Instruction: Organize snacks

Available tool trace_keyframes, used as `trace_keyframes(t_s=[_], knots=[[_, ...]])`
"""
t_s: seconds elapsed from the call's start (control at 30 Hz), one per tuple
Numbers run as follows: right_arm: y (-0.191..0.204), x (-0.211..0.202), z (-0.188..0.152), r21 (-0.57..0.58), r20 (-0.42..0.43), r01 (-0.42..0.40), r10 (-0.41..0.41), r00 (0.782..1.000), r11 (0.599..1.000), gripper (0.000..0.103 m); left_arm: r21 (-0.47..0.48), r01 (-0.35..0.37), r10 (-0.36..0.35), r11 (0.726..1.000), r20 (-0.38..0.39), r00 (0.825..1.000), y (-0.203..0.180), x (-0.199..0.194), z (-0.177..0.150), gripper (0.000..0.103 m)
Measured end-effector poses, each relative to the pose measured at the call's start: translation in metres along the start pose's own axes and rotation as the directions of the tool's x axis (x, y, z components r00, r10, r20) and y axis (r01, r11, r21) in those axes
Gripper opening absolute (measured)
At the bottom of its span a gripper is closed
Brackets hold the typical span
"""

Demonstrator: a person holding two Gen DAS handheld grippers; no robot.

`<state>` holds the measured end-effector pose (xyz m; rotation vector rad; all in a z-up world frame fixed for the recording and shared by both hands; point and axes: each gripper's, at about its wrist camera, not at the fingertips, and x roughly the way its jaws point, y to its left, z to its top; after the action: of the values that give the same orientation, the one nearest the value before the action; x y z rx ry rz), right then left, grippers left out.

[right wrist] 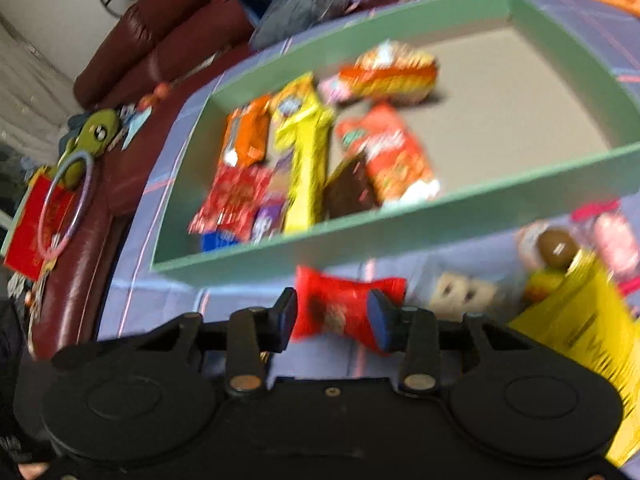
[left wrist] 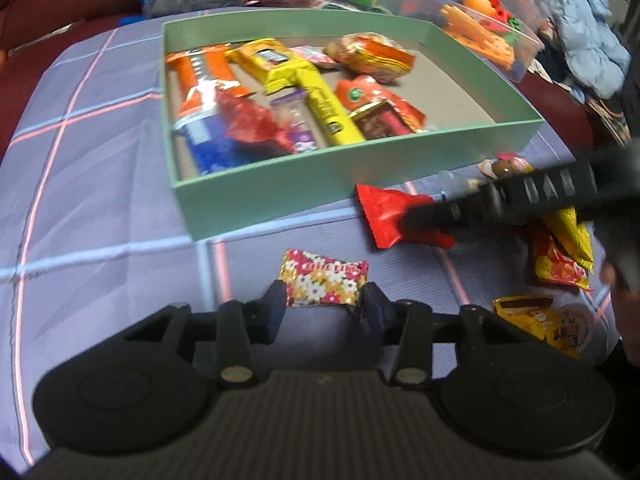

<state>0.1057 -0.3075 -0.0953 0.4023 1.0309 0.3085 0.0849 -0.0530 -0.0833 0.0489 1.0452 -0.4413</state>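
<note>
Surface: purple checked cloth [left wrist: 100,168] is being used as the work surface, with maroon sofa cushions [right wrist: 160,52] lying behind it.
Box: a green box [left wrist: 280,188] is sitting on the cloth, with snack packs piled mostly in its left half.
Left gripper [left wrist: 325,300]: its jaws are being pressed onto a flowered packet [left wrist: 324,282], which is lying on the cloth just in front of the box.
Flowered packet axis: its long side is running across the jaws, left to right in the left view.
Right gripper [right wrist: 332,316]: its jaws are being closed on a red packet [right wrist: 340,304], pinched at the waist, just in front of the box wall.
Red packet axis: its long side is running across the jaws; in the left view it is slanting down to the right.
Left view only: the flowered packet and a clear tub of toys [left wrist: 488,20] are being shown.
Right view only: a green plush toy [right wrist: 96,136] and a ring [right wrist: 68,204] on the sofa are being shown, blurred.
Loose snacks: yellow packs [left wrist: 568,248] are lying right of the red packet.
</note>
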Motion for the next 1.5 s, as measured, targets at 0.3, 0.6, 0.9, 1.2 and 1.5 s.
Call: trace_keyframes(t_s=[0.3,0.6,0.9,1.2,1.5], knots=[[0.013,-0.014,-0.011,-0.057,-0.005,0.013,-0.013,1.000,0.998,0.041,-0.041,-0.017,0.018,0.999,0.022,1.000,0.012,-0.002,-0.003,0.053],[0.038,0.010,0.012,-0.182,0.007,-0.002,0.004,1.000,0.983,0.043,-0.105,-0.005,0.008,0.994,0.029,1.000,0.023,-0.010,-0.007,0.060],[0.025,0.007,-0.011,-0.120,-0.084,-0.025,0.015,0.996,0.992,0.050,-0.141,0.001,0.003,0.990,0.024,1.000,0.030,-0.007,-0.003,0.060],[0.047,0.006,-0.027,-0.221,-0.038,0.070,-0.080,0.996,0.973,0.050,-0.175,-0.013,0.016,0.984,0.012,1.000,0.033,-0.010,-0.003,0.063],[0.043,-0.001,-0.032,-0.236,0.008,0.141,-0.143,0.990,0.962,0.032,-0.208,0.001,-0.002,0.978,-0.008,1.000,0.017,-0.003,0.014,0.053]])
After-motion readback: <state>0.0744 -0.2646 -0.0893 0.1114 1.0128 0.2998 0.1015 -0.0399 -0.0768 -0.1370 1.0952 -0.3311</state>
